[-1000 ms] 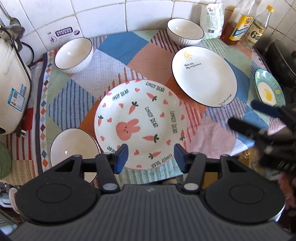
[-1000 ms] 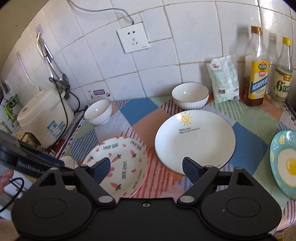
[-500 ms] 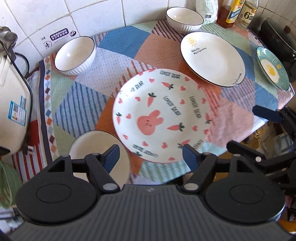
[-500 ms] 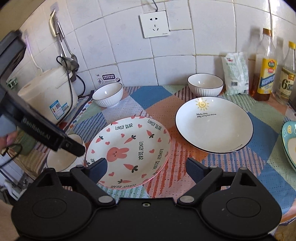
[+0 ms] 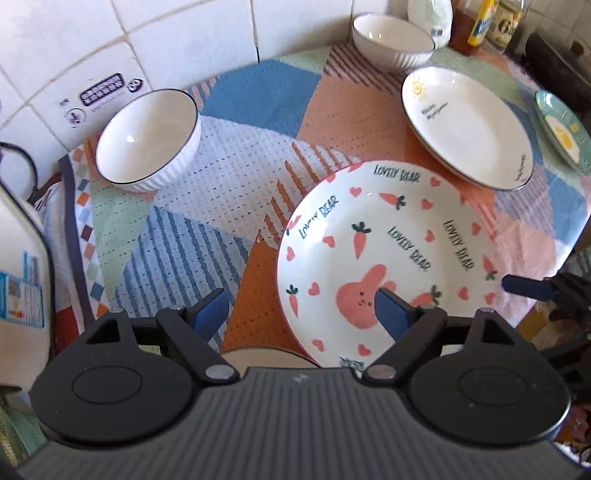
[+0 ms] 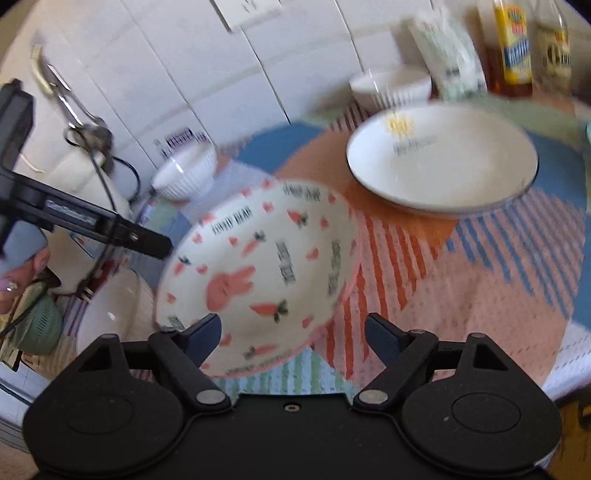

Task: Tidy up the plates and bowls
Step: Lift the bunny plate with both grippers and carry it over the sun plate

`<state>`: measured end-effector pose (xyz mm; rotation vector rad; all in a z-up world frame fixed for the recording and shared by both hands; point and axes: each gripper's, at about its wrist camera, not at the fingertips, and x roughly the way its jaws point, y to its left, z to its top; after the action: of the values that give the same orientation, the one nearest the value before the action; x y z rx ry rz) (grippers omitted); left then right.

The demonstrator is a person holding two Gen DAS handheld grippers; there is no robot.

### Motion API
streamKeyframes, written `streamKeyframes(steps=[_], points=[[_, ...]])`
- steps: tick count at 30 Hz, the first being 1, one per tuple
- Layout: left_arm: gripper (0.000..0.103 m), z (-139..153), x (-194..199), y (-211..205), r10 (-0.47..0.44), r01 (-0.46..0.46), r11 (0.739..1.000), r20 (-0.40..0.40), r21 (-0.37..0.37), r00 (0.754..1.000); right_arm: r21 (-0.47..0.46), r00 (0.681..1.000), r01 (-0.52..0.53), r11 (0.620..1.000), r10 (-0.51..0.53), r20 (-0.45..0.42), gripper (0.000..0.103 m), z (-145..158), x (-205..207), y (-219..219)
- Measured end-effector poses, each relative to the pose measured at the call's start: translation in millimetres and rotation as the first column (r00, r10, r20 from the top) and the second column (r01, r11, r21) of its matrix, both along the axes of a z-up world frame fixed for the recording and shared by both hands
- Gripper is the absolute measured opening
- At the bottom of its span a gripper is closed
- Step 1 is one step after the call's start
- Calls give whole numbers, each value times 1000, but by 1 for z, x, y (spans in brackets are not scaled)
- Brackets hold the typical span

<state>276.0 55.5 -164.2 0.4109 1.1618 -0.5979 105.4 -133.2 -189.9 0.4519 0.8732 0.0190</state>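
The left claw [image 5: 301, 310] is opening, nothing clamped; the right claw [image 6: 293, 338] is closing, empty, over the near rim of the white bunny-and-carrot ceramic plate [image 5: 388, 258] on the patchwork-clothed bench [image 5: 221, 192]. Farther: a black-rimmed white sun plate [image 5: 465, 125].

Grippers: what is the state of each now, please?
Left gripper: opening, holds nothing.
Right gripper: closing, not gripping yet; rabbit plate rim between the jaws.

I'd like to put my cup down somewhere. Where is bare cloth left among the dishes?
Bare cloth lies between the left ribbed bowl, the rabbit plate and the wall. The right side is crowded: sun plate, egg plate, far bowl and bottles.
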Motion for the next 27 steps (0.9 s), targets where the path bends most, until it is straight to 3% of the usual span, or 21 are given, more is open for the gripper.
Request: streamKeyframes(steps=[5,7,9,10,11,12,14,17,23,27], points=[[85,-19,7,-6,-41,41,998,-2,50,999,28,999,-3,1000,4,-33,72,-10,9,0],[83,-24,10,-7,-47,47,997,-6,60,999,49,999,-3,999,5,-39,58,-10,11,1],[81,-28,15,-7,-49,49,997,-14,63,999,43,999,17,999,-15,-52,35,-10,13,2],[71,-30,18,-7,-48,48,997,-17,61,999,21,998,29,999,-28,-61,28,-10,14,4],[57,-31,21,-7,-45,46,997,-22,61,999,-5,997,41,999,-41,-72,28,-9,15,5],[52,-33,24,-7,-46,49,997,-37,61,998,-4,995,52,999,-52,-85,28,-8,16,6],[32,-38,31,-6,-51,55,997,-72,59,996,-10,993,68,998,-69,-100,29,-7,19,7],[19,-40,35,-4,-71,73,997,-112,13,991,13,992,89,996,-88,-93,26,-9,17,3],[22,-44,34,-8,-107,108,994,-105,2,989,49,989,123,991,-118,-92,24,-13,17,-1],[24,-46,39,-9,-95,96,995,-146,-2,985,58,987,131,990,-124,-103,24,-12,19,-2]])
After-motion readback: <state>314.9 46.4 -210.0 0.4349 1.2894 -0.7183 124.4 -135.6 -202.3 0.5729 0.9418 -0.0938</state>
